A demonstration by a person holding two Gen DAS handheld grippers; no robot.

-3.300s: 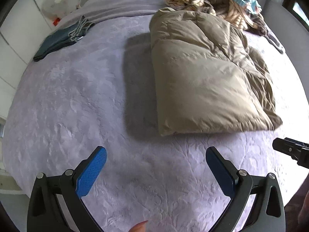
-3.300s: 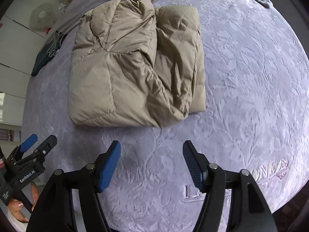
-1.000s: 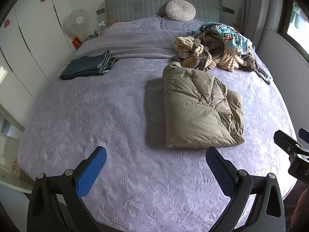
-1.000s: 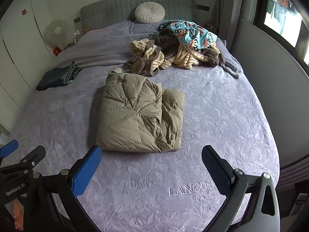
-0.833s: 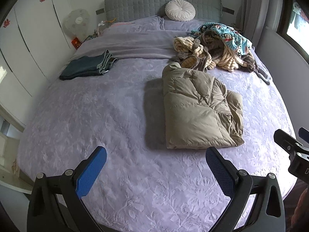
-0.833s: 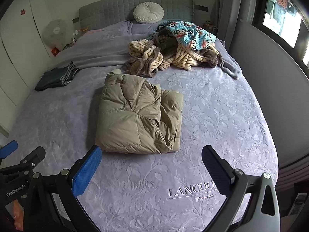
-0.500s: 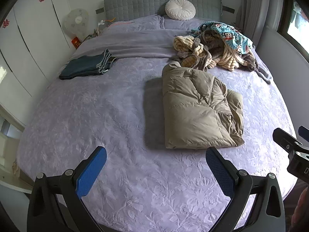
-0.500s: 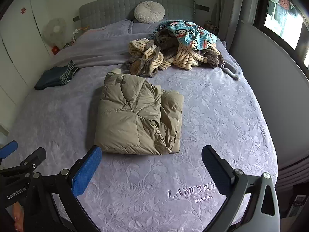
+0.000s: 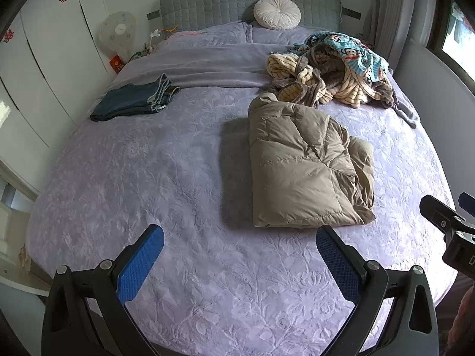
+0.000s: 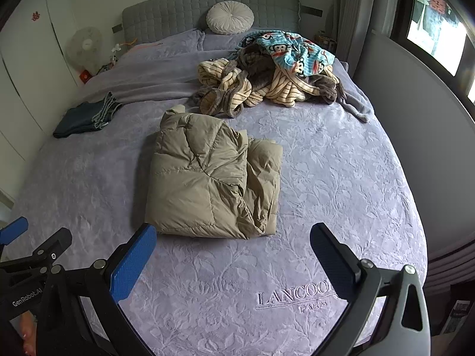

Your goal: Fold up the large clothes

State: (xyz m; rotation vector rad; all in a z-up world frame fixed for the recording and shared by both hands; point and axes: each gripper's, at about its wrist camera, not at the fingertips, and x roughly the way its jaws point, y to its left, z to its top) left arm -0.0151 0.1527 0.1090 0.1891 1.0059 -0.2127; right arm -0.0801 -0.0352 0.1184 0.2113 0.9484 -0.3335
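A tan puffer jacket (image 9: 305, 172) lies folded into a thick rectangle on the lavender bed (image 9: 148, 178), roughly in the middle of the cover and a little toward the right side in the left wrist view; in the right wrist view the same jacket (image 10: 207, 181) sits just ahead of the tool tips. One layer is folded over the top, and a narrower puffy strip shows along its right edge. The left tool (image 9: 239, 247) is held above the near end of the bed with its blue-padded jaws spread wide and nothing between them, apart from the jacket. The right tool (image 10: 233, 247) is likewise released, its jaws wide apart over the embroidered lettering (image 10: 294, 296) on the cover, also clear of the jacket. Beyond the jacket, near the head of the bed, a loose heap of clothes (image 9: 332, 71) is piled up: cream striped fabric, brown plush and a turquoise printed piece on top. A folded pair of jeans (image 9: 133, 98) rests well apart on the left side of the bed. A round pale cushion (image 9: 277, 13) leans against the grey quilted headboard (image 9: 207, 3), and a white fan (image 9: 117, 34) stands beside the bed at the left wall.
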